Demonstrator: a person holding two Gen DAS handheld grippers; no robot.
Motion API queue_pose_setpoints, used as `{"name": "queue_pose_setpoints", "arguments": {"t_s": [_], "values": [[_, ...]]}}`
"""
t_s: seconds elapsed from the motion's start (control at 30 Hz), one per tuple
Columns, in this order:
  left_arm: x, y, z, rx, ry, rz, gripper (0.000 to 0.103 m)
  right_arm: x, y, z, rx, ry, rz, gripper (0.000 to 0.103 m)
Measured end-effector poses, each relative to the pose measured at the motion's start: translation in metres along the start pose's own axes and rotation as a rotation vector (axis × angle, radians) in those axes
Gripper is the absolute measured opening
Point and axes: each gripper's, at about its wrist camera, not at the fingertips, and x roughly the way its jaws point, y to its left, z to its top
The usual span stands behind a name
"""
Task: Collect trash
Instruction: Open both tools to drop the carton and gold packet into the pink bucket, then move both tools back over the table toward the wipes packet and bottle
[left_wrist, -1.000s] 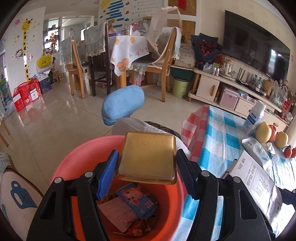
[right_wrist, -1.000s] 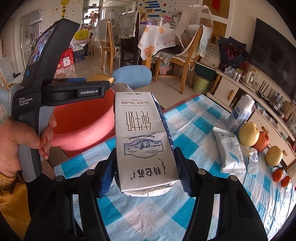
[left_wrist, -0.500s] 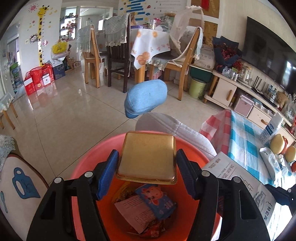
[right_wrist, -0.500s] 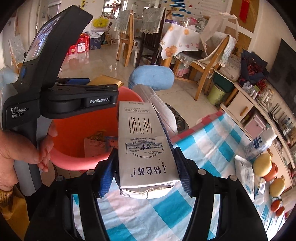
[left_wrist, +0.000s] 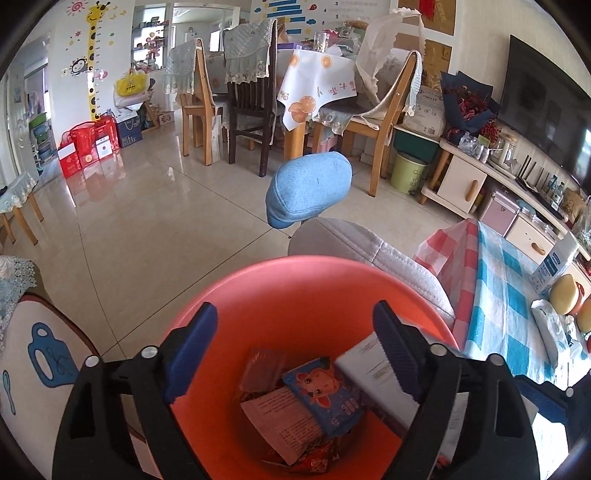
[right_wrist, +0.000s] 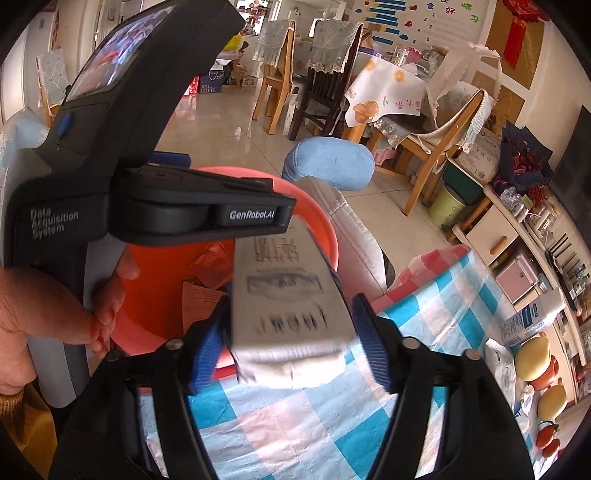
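- Here we work at the corner of a table with a checked cloth (right_wrist: 295, 424) in blue, white and red; the cloth hangs over the table edge just beside an orange basin (left_wrist: 295, 295).
- Behind it we see a wide living room with a shiny tiled floor (left_wrist: 147, 221), wooden chairs around a dining table (left_wrist: 317, 85), and a low TV cabinet (left_wrist: 465, 181) along the right wall.
- The basin stands beside the table corner, between the table and a grey seat with a blue cushion (left_wrist: 308, 190). Inside it lie trash pieces: a blue snack wrapper (left_wrist: 325, 395), a printed paper sheet (left_wrist: 280, 421) and a white carton end.
- Our left gripper (left_wrist: 291, 347) is over the basin; its jaws are opening and nothing is between them.
- Our right gripper (right_wrist: 291, 343) is at the table edge; its jaws are opening too, and the milk carton (right_wrist: 288, 295) is blurred between them, its far end over the basin rim. The pads do not seem to press it.
- The left hand (right_wrist: 44, 325) and its tool body stand close on the left of the carton.
- The floor behind the basin is open; on the table, fruit (right_wrist: 532, 358) and a bottle (right_wrist: 532, 317) lie well apart on the right.
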Motion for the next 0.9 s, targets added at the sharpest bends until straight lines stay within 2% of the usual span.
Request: {"name": "queue_pose_setpoints", "arguments": {"t_s": [0.37, 0.47, 0.67, 0.9], "values": [[0.001, -0.004, -0.002, 0.003, 0.005, 0.028, 0.087, -0.016, -0.010, -0.021, 0.074, -0.039, -0.004, 0.078], [0.000, -0.006, -0.002, 0.012, 0.003, 0.039, 0.087, -0.021, -0.014, -0.029, 0.106, -0.045, -0.015, 0.082], [-0.004, -0.014, -0.001, 0.053, -0.012, 0.079, 0.091, -0.025, -0.028, -0.047, 0.181, -0.016, -0.027, 0.084], [-0.013, -0.026, 0.002, 0.075, -0.036, 0.073, 0.094, -0.033, -0.043, -0.065, 0.282, 0.002, -0.021, 0.085]]}}
